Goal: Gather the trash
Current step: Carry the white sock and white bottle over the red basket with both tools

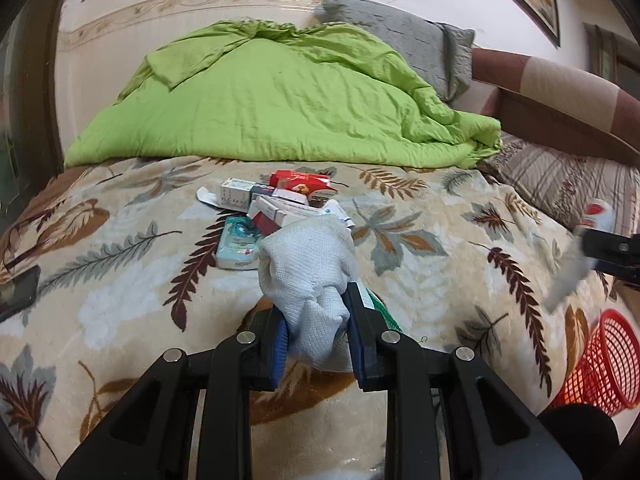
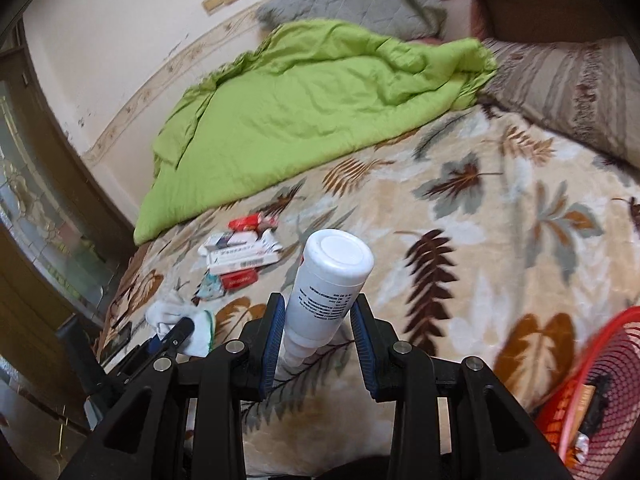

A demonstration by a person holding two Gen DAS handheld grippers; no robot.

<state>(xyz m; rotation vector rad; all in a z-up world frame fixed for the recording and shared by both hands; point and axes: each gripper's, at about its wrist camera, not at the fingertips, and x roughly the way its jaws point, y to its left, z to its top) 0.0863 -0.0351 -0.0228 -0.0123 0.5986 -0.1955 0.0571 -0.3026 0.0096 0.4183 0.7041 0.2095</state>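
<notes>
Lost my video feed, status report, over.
Left gripper shut on white glove. Right gripper shut on white bottle. Boxes on bed. Red basket unobstructed.

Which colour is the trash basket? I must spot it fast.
Red mesh basket, clearest in the left wrist view.

Your right claw is gripping a white bottle, its fingers pressing on the bottle's lower body while the flat end is pointing away from you. Beyond it, a pile of small boxes is lying on the leaf-patterned blanket. At far left your left claw is clutching a white cloth, possibly a glove. A red mesh basket is sitting at lower right, holding some wrappers.
</notes>
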